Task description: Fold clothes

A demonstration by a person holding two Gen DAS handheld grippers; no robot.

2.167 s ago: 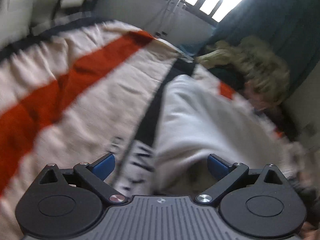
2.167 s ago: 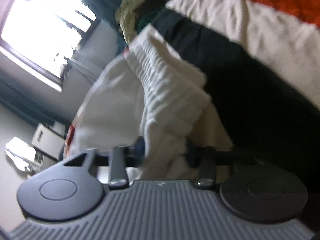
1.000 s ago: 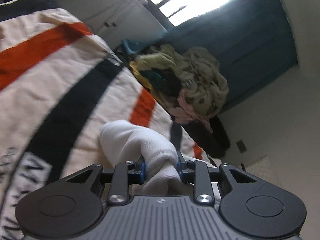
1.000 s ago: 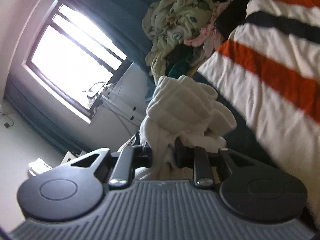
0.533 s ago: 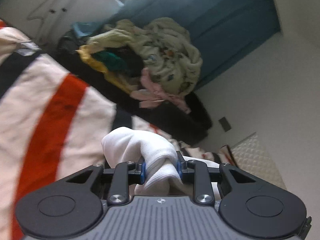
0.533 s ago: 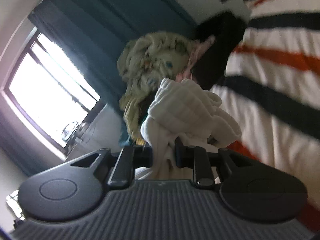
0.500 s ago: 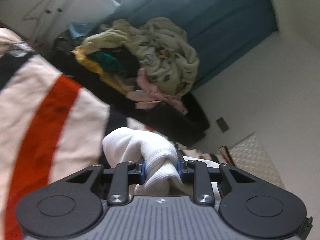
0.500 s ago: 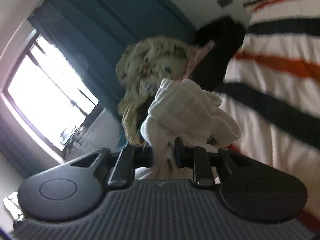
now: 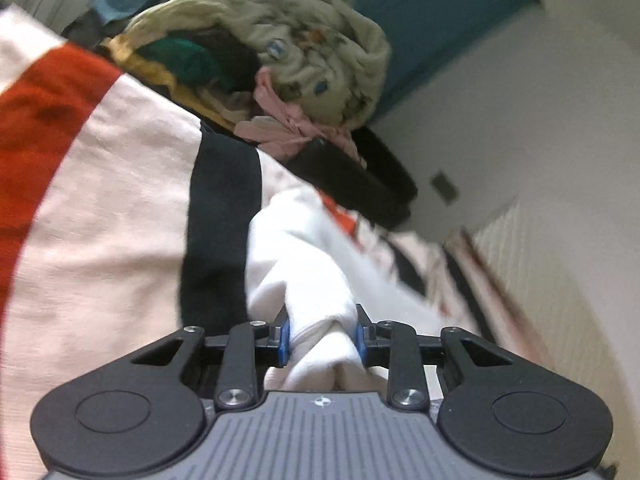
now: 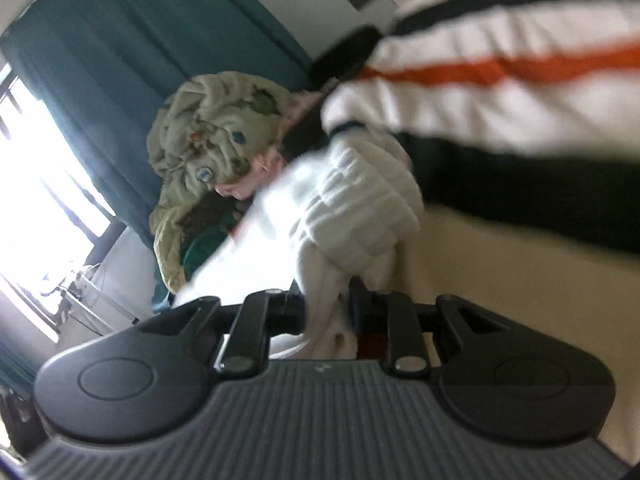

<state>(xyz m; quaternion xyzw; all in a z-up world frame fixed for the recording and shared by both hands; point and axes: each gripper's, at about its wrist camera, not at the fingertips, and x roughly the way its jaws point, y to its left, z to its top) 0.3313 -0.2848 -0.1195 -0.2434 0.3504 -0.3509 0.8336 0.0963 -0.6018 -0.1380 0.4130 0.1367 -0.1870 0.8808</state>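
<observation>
Lower now over the striped red, black and cream bedspread [image 9: 120, 208], the left gripper [image 9: 322, 336], jaws just eased slightly, clamps the soft white ribbed garment [image 9: 304, 280], while the right gripper [image 10: 326, 312] grips its bunched quilted folds [image 10: 360, 200] nearer the rumpled laundry pile [image 10: 212, 140].

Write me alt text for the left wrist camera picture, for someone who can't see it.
The left gripper, seen from just behind its black body, pinches a bunched white fabric garment between its blue-padded fingers. Beneath lies a cream bedspread with orange and black stripes; beyond it, a heap of pale, pink and green crumpled clothes before a teal curtain. The picture is blurred.
</observation>
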